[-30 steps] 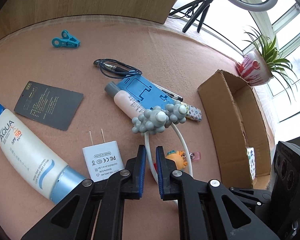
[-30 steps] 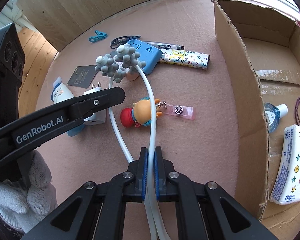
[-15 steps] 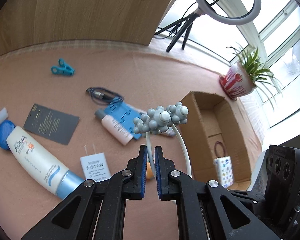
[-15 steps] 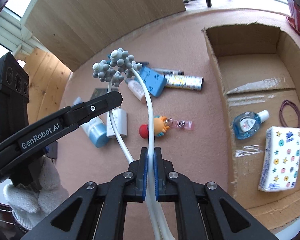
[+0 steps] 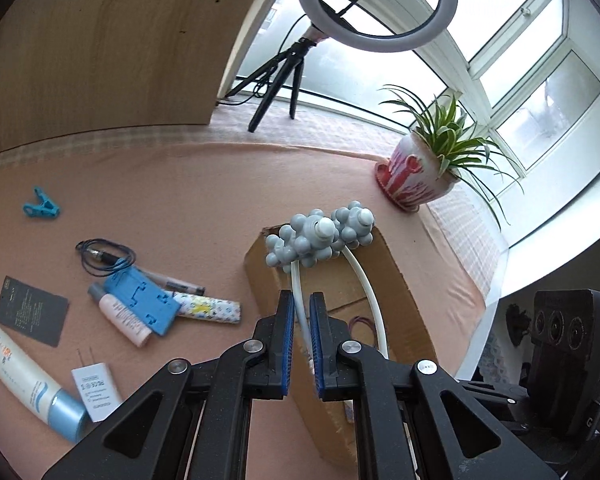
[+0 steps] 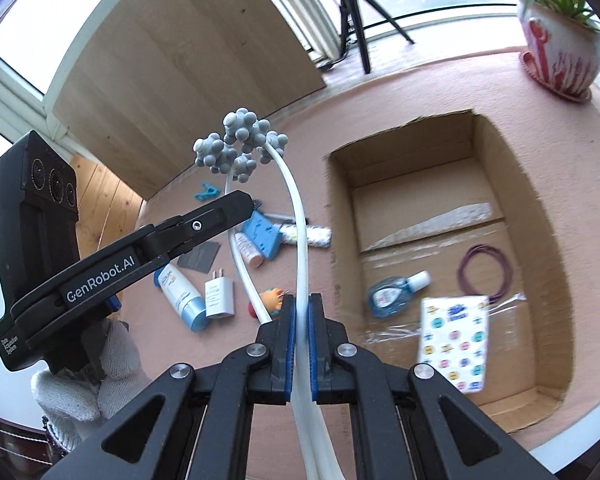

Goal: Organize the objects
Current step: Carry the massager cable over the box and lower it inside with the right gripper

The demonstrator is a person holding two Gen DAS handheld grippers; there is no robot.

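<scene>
Between both tongs: white massager [image 6: 300, 216], lifted clear of the bench [image 5: 220, 184]; right tongs [image 6: 299, 320] clenched on one prong, left tongs [image 5: 299, 320] straddling the other, contact unclear. Right of them, box [image 6: 540, 208]: sanitizer, tissues, hair tie stowed. Left: sunscreen, charger, pens unsorted.

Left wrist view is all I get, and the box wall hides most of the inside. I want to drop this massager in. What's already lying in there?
Observer: The right wrist view shows a clear blue bottle and a patterned tissue pack lying in the near half of the cardboard box.
Operator: Is the other gripper on the massager too?
Observer: Yes. The right gripper is shut on one white arm of the massager.
</scene>
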